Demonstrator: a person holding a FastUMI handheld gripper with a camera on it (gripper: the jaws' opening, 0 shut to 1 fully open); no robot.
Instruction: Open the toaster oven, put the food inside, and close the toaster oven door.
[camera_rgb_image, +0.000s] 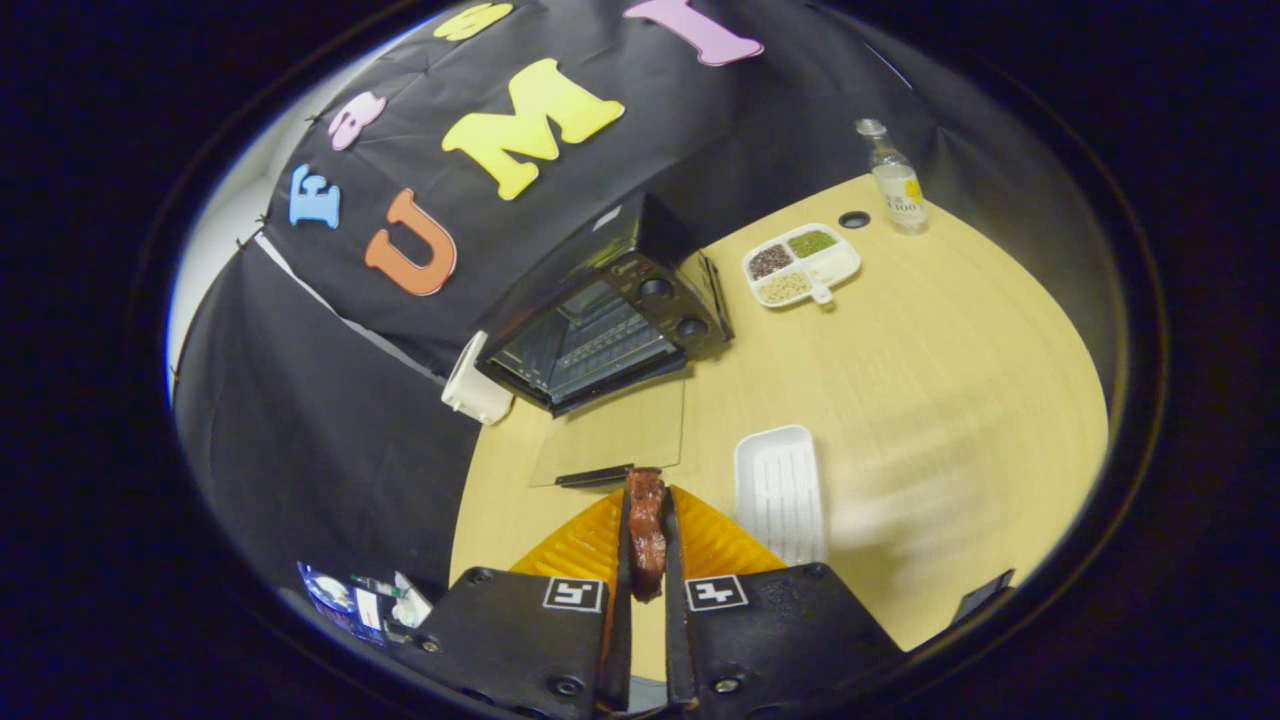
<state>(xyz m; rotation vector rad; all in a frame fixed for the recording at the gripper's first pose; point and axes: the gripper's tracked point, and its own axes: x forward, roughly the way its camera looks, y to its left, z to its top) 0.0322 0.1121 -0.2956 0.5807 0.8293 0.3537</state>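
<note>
Hand-held gripper (646, 510) clamps food (646, 530) above table (900, 400), facing open toaster oven (610, 320).

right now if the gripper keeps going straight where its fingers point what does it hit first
Likely the toaster oven's open glass door, lying flat on the table just ahead of the gripper, which is shut on the piece of food. Beyond it is the open toaster oven. Height above the door is unclear.

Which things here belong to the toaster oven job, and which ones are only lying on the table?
For the job:
- toaster oven, door open flat
- food, pinched between both fingers of the gripper

Lying about:
- white tray beside the fingers
- divided dish of beans
- bottle
- white box beside the oven
</note>
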